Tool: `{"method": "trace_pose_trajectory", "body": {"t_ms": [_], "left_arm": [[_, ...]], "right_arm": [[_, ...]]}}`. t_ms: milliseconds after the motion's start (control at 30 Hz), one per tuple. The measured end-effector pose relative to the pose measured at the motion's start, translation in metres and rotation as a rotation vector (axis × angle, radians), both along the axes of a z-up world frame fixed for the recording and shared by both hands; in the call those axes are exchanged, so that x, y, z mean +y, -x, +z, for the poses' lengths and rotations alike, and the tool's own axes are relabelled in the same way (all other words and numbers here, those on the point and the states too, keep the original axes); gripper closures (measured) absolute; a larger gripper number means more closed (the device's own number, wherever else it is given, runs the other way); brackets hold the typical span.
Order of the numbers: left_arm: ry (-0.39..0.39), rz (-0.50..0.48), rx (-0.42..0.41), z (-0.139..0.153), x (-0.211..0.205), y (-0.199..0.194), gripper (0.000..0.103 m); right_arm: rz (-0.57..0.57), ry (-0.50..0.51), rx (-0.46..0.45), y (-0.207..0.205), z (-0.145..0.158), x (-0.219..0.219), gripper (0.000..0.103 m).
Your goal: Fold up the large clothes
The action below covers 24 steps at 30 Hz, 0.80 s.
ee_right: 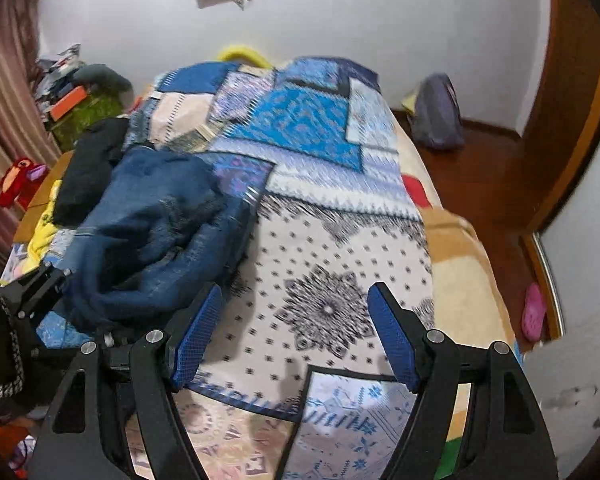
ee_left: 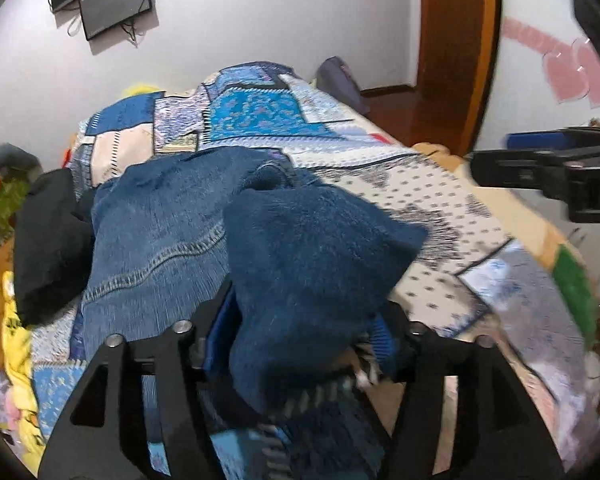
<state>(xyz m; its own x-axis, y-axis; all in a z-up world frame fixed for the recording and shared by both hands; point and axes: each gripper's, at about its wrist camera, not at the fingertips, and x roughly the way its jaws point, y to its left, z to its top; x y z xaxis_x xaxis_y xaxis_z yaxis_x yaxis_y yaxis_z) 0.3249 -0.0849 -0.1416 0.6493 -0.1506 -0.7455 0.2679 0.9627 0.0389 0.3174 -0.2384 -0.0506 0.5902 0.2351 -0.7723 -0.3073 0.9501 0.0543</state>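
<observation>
1. A patchwork bedspread [ee_right: 340, 208] in blue, cream and black prints fills the middle of both views, running from the lower edge up to the white wall.
2. The jeans [ee_left: 160, 240], blue denim with pale stitched seams, lie bunched on the left half of the bedspread; in the right wrist view they sit at centre left [ee_right: 148, 232].
3. A dark blue fold of the jeans rises at lower centre of the left wrist view, and the left gripper [ee_left: 300, 320] is clamped on it, cloth bulging between its blue pads and hiding most of them.
4. A black garment [ee_left: 52, 240] lies just left of the jeans, touching them, at the left edge of the left wrist view.
5. The right gripper [ee_right: 296, 332] hangs over the bare bedspread at lower centre of its own view, fingers spread wide with nothing between them; it also shows at the right edge of the left wrist view [ee_left: 548, 176].
6. A dark screen [ee_left: 116, 4] hangs on the wall at upper left.
7. A grey-purple backpack [ee_right: 436, 116] stands on the wooden floor at upper right.
8. No brand, label or writing can be read; motion blur softens the prints.
</observation>
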Motion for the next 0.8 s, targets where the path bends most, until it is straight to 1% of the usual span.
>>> {"method": "trace_pose_trajectory", "body": {"t_ms": [67,133,167,233,267,300,400,467,500,533,567,600,667,700,767,800], "left_arm": [[0.033,-0.029,-0.008,0.009,0.003,0.013,0.036],[0.044,-0.025,-0.032,0.019,0.01,0.024,0.036],[0.032,0.007,-0.065,0.027,0.019,0.031,0.036],[0.002,0.083,-0.134,0.039,0.037,0.04,0.033],[-0.006,0.123,-0.162,0.045,0.049,0.042,0.026],[-0.007,0.159,-0.181,0.051,0.061,0.043,0.02],[0.001,0.242,-0.203,0.058,0.095,0.04,0.018],[0.002,0.286,-0.164,0.056,0.114,0.031,0.018],[0.024,0.293,-0.119,0.053,0.125,0.025,0.018],[0.043,0.294,-0.093,0.051,0.13,0.021,0.018],[0.086,0.299,-0.056,0.047,0.138,0.017,0.018],[0.152,0.307,-0.013,0.04,0.147,0.014,0.018],[0.224,0.312,0.039,0.029,0.156,0.013,0.018],[0.249,0.316,0.074,0.02,0.159,0.01,0.018],[0.251,0.326,0.113,0.003,0.158,0.009,0.018],[0.242,0.333,0.145,-0.009,0.159,0.007,0.017]], "right_arm": [[0.034,-0.011,-0.019,0.005,0.006,0.01,0.031],[0.075,-0.024,-0.037,0.009,0.011,0.022,0.031],[0.091,-0.027,-0.045,0.01,0.012,0.028,0.031],[0.134,-0.026,-0.052,0.011,0.015,0.044,0.031],[0.159,-0.021,-0.05,0.01,0.016,0.054,0.031],[0.183,-0.014,-0.048,0.009,0.015,0.062,0.031],[0.238,0.019,-0.047,0.007,0.01,0.089,0.031],[0.286,0.034,-0.039,0.005,0.004,0.106,0.031],[0.301,0.042,-0.026,0.003,0.0,0.112,0.031],[0.317,0.051,-0.009,0.001,-0.005,0.119,0.031],[0.325,0.053,0.005,-0.002,-0.011,0.123,0.031],[0.324,0.052,0.019,-0.005,-0.016,0.125,0.031],[0.305,0.046,0.055,-0.011,-0.025,0.124,0.031],[0.288,0.035,0.092,-0.017,-0.034,0.12,0.031],[0.252,0.017,0.138,-0.025,-0.044,0.109,0.031],[0.226,-0.015,0.163,-0.03,-0.05,0.097,0.031]]}}
